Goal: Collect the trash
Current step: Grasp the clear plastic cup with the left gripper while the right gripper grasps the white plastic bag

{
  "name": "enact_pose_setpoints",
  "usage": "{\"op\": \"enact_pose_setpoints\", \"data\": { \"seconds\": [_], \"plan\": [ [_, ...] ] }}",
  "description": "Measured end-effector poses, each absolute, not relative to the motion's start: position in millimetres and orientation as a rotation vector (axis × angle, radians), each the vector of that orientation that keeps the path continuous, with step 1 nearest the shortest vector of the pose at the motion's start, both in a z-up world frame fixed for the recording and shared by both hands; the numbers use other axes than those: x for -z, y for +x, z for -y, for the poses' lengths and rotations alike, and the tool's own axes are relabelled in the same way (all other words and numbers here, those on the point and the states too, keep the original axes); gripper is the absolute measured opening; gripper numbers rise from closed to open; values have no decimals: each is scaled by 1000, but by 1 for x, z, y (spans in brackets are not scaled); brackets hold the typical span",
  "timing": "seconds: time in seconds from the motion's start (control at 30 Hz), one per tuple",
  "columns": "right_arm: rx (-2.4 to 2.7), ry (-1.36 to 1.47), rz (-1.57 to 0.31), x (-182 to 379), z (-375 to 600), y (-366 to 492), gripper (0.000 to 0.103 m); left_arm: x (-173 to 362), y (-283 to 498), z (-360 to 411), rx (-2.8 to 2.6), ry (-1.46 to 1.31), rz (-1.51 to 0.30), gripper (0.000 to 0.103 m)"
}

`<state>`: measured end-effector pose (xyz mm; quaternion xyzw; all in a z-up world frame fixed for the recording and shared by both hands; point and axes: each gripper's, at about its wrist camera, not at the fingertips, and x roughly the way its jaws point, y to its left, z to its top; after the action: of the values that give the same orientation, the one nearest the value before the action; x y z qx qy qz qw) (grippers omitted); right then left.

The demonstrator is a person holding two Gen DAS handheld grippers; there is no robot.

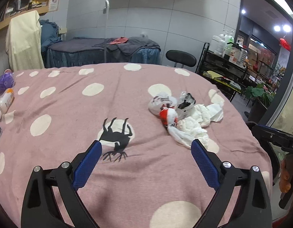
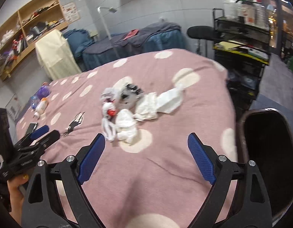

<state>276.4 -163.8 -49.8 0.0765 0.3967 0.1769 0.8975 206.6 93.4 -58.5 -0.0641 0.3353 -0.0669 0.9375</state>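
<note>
White crumpled tissues (image 1: 196, 121) and wrappers (image 2: 127, 93) lie heaped on the pink dotted bed cover (image 1: 70, 102), ahead of both grippers. Left gripper (image 1: 146, 152) and right gripper (image 2: 146, 144) hover with blue fingers (image 1: 87, 163) spread wide, holding nothing.

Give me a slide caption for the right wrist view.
Open right tool above a pink polka-dot blanket, facing crumpled tissues and wrappers, dark bin alongside.

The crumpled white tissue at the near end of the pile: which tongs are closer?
Roughly level. Left tongs have the crumpled white tissue beside their right finger; right tongs sit just short of it.
</note>
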Motion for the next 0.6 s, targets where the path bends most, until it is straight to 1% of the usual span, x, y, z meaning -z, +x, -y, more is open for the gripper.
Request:
{"op": "enact_pose_setpoints", "data": {
  "seconds": [0.17, 0.23, 0.27, 0.3, 0.5, 0.6],
  "plan": [
    [-457, 72, -887, 60, 124, 301, 87, 63, 226, -107, 120, -149, -703, 87],
    [-496, 27, -903, 63, 106, 313, 80, 62, 232, -109, 116, -147, -699, 87],
    [-517, 12, -914, 65, 97, 319, 73, 62, 234, -111, 111, -146, -696, 87],
    [-544, 2, -929, 67, 87, 327, 68, 61, 236, -114, 107, -148, -692, 87],
    [-623, -31, -994, 80, 41, 366, 57, 61, 245, -128, 85, -168, -689, 87],
    [-600, -45, -1031, 91, 27, 385, 57, 64, 249, -131, 84, -174, -696, 87]
  ]
}}
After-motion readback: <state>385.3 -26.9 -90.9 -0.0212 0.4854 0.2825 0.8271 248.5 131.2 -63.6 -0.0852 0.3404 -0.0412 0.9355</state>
